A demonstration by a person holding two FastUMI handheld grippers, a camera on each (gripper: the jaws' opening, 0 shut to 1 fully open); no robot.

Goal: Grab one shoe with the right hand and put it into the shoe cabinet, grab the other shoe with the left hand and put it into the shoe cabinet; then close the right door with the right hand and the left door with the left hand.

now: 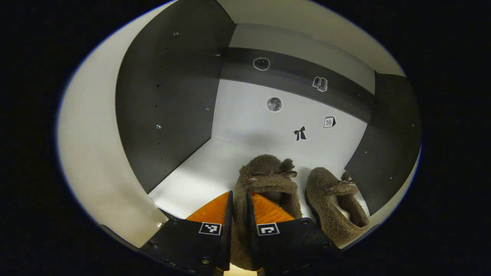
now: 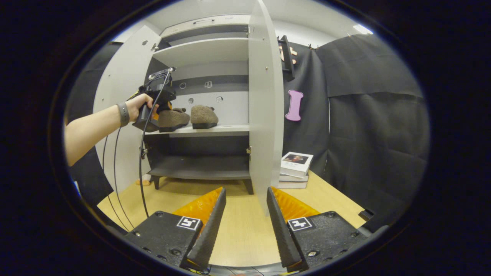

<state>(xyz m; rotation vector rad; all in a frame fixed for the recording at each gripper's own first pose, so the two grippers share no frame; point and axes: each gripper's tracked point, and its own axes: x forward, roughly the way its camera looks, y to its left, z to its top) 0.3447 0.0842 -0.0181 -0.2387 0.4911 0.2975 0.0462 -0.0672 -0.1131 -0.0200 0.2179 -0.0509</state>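
Two brown fuzzy shoes with small bows stand side by side on the white middle shelf (image 1: 199,172) of the shoe cabinet. My left gripper (image 1: 239,195) is shut on the heel wall of the left shoe (image 1: 268,176), one finger inside and one outside. The other shoe (image 1: 333,203) lies free just to its right. In the right gripper view a hand holds the left gripper (image 2: 153,111) at the left shoe (image 2: 173,118), beside the second shoe (image 2: 204,116). My right gripper (image 2: 245,207) is open over the wooden floor, well back from the cabinet, holding nothing.
Both cabinet doors stand open: the left door (image 2: 119,96) and the right door (image 2: 264,107), whose edge faces my right gripper. A lower dark shelf (image 2: 199,166) is bare. A stack of books (image 2: 295,165) lies on the floor to the right of the cabinet.
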